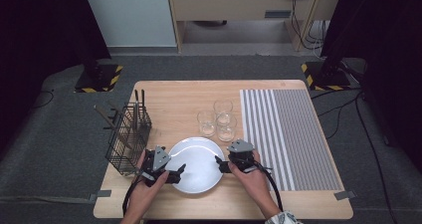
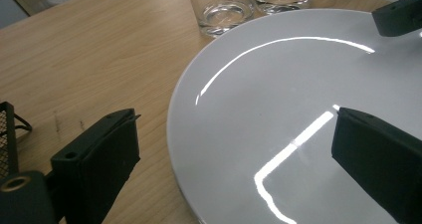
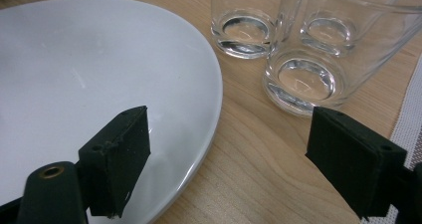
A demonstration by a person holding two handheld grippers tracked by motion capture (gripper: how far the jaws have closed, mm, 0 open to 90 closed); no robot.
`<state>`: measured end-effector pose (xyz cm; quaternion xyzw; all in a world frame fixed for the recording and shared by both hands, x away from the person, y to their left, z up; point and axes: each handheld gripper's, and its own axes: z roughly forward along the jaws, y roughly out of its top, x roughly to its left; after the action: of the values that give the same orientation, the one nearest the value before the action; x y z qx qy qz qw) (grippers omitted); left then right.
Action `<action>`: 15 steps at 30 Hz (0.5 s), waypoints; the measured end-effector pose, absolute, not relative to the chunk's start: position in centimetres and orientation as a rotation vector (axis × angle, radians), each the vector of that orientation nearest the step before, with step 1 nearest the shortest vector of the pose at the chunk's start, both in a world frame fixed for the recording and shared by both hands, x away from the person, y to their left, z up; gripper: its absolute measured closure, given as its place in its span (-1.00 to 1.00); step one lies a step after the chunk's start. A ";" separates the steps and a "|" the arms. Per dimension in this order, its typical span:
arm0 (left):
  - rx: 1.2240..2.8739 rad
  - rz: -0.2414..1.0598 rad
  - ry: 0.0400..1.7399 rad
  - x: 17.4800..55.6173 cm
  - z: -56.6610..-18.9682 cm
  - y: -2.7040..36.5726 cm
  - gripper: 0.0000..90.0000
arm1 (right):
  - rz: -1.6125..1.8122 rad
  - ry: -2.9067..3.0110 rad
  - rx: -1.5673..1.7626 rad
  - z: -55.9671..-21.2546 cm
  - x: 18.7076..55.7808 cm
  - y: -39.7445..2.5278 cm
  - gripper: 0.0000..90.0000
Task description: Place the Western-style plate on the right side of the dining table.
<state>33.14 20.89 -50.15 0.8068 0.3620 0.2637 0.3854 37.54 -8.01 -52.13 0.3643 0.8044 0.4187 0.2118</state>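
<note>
Both grippers at the white plate (image 1: 196, 164), which lies flat on the table (image 1: 179, 97) near the front edge, between the wire cutlery basket (image 1: 128, 137) on the left and the three empty glasses (image 1: 217, 119) just behind it; striped mat (image 1: 286, 134) lies to the right. Left hand-held gripper (image 1: 176, 173) sits at the plate's left rim, released, jaws wide: in the left gripper view one jaw is over bare wood outside the rim, the other over the plate face, so the rim runs between them. Right hand-held gripper (image 1: 220, 164) is at the right rim, also released: in the right gripper view one jaw hangs over the plate (image 3: 99, 84), the other out over the wood near the closest glass (image 3: 308, 79). Neither jaw pair has clamped; can't tell if any pad touches the china. Step in hand looks like lining up a two-sided grasp on the plate, pre-close. Next move probably needs each gripper to slip one jaw under the rim and pinch it between both jaws, both sides level, then lift evenly. Watch the right side: the glasses stand just beside the rim, easy to knock. The glazed rim looks slick, so grip should be firm and well onto the edge.
</note>
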 end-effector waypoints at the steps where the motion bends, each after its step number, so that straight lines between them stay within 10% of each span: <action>1: 2.052 0.670 0.925 33.1 -50.1 20.9 -0.91 | 1.173 2.237 1.009 -52.1 37.5 -8.1 -0.63; 15: 2.099 0.655 0.938 32.2 -50.2 21.4 -0.88 | 1.243 2.252 1.030 -51.6 37.5 -8.7 -0.62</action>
<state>32.18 21.41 -50.20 0.8169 0.3650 0.2550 0.3667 37.50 -8.71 -51.63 0.3653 0.7988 0.4409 0.1845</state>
